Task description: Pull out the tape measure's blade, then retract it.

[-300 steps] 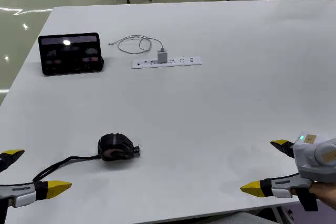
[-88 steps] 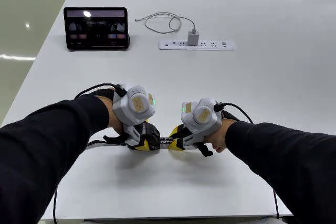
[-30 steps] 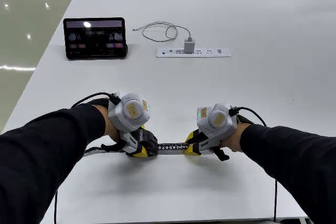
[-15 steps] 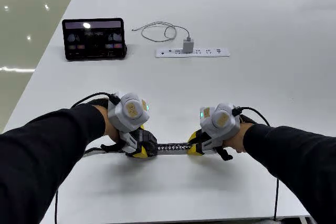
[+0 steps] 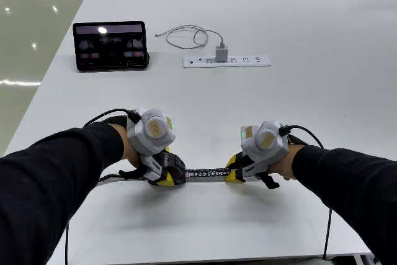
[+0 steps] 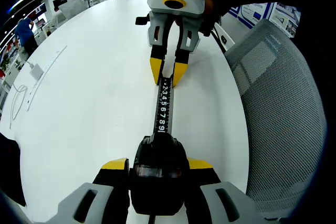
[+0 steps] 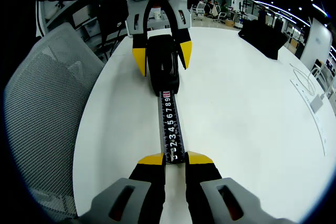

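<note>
A black, rounded tape measure case (image 6: 159,174) rests on the smooth white surface (image 5: 260,110). It is clamped between the yellow-tipped jaws of the left gripper (image 6: 157,163). Its flat, narrow, dark blade (image 7: 169,124), printed with white numerals, runs straight along the surface to the right gripper (image 7: 175,159), whose jaws pinch the blade's end. Compared with half a second ago, the right gripper sits slightly farther from the case, and a little more blade is exposed.

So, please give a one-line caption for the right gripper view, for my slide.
Right gripper pinches the blade end while left gripper clamps the tape measure case.
</note>
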The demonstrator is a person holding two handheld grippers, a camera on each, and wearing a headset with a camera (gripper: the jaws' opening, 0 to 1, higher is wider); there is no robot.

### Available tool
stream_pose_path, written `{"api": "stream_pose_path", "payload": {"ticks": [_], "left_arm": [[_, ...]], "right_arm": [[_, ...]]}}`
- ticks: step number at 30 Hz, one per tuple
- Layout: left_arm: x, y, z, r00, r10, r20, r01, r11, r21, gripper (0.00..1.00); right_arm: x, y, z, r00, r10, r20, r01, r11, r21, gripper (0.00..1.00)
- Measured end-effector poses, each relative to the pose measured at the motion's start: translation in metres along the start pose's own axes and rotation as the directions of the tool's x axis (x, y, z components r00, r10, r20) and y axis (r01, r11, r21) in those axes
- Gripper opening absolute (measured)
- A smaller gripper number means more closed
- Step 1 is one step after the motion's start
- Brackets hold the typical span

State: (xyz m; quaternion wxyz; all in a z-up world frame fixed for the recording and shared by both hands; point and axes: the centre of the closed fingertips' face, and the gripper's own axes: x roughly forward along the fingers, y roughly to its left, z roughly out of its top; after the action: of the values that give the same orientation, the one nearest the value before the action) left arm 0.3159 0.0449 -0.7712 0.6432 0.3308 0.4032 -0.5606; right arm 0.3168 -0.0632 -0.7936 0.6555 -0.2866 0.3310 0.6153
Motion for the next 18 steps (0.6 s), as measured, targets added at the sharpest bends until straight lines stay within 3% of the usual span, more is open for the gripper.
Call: {"api": "stream_pose_path", "payload": {"ticks": [18], "left_arm": [[0.000,0.000,0.000,1.0000,0.001,0.003,-0.001,1.000,0.001,0.36]], "right_arm": [[-0.009,-0.002,-0.012,0.9999,0.000,-0.017,0.000,1.000,0.007,0.08]]}}
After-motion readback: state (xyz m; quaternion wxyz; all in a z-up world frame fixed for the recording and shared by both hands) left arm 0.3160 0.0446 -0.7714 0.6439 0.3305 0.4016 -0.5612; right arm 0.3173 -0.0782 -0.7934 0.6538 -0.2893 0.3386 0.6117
